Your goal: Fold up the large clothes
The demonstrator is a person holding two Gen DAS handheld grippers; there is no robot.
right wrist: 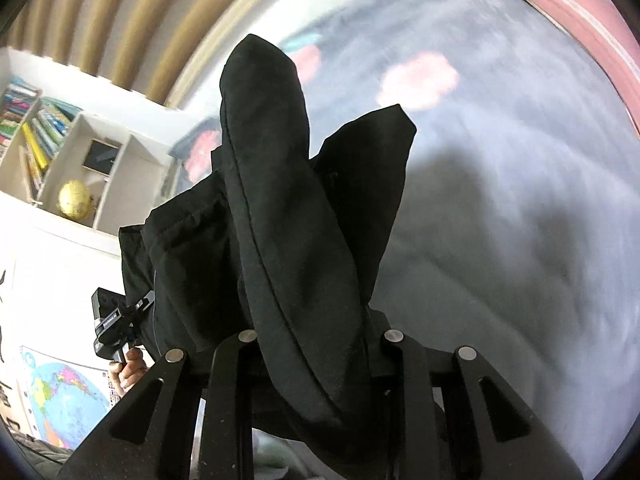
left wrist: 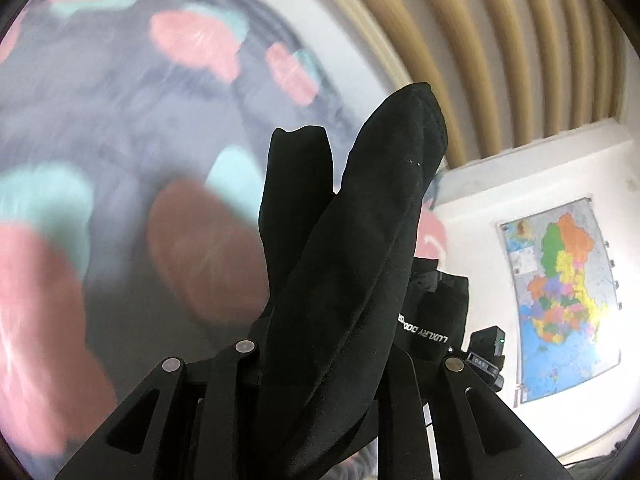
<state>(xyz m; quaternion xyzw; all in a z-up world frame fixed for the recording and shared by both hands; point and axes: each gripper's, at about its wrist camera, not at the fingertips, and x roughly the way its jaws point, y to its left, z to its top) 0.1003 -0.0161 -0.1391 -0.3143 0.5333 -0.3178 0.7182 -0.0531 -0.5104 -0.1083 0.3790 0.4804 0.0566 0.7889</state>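
1. Black garment [left wrist: 352,240] is off the bed and held between both grippers. It is bunched in each set of jaws, and a fold sticks out forward past the fingertips in both wrist views.
2. Left gripper [left wrist: 320,364]: jaws drawn close and clamped on a thick roll of the black fabric. No gap shows beside the cloth.
3. Right gripper [right wrist: 316,344]: the same, jaws pinched on a bunched edge, with a seam line running along the fold that juts out.
4. Key relation: the cloth spans sideways from one gripper to the other. The right wrist view shows the other gripper unit [right wrist: 114,320] and a hand [right wrist: 130,372] off to its left, with fabric running toward it. The left wrist view shows printed fabric running off to its right. So I'd say the long axis lies across, hand to hand.
5. Bedspread [left wrist: 100,112], grey with pink and teal blobs, lies ahead of and below both grippers and is motion-blurred. The garment hangs clear of it.
6. Neither hand looks nearer the bed, so both should lower evenly; the hidden hanging part could crumple on landing.
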